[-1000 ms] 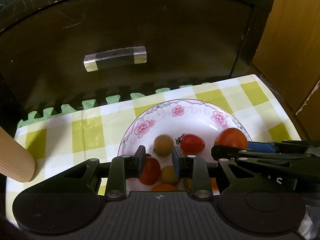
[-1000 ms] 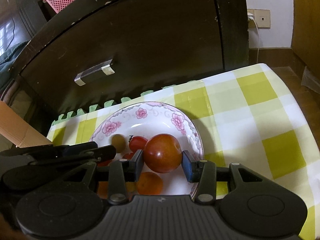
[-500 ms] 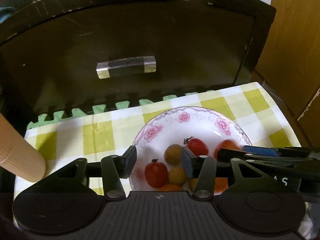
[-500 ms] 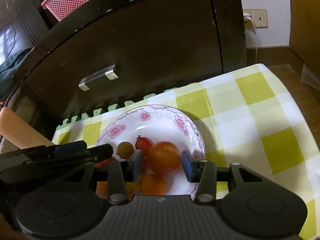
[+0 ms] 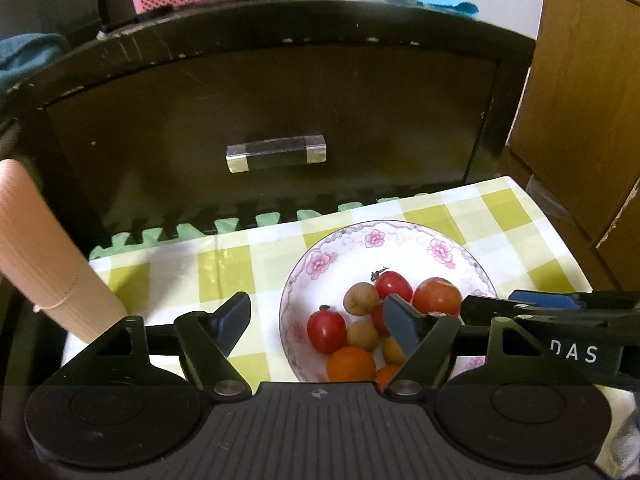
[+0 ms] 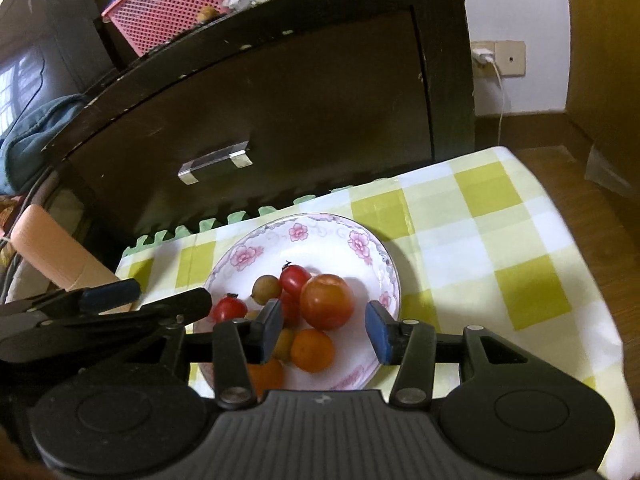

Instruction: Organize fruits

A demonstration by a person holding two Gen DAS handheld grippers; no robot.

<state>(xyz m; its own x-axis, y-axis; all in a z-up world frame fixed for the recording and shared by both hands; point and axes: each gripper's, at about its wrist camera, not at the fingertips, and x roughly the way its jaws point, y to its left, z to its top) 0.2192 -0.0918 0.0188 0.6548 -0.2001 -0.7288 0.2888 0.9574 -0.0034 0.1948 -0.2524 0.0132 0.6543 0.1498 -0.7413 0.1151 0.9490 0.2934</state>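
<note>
Here both claws, left claw (image 5: 318, 320) and right claw (image 6: 323, 326), gape empty, partly hiding the plate (image 6: 340, 236).

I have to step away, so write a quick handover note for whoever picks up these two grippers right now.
Left gripper: open, empty, hovering at the plate's left side.
Right gripper: open, empty, over the plate.
Fruit: the big tomato, the small red tomatoes, the brownish round fruits and the oranges all sit on the flowered plate, on the checked cloth.
Done: every fruit in view is on the plate.
Left: no other fruit shows on the cloth; check around before stopping.
</note>
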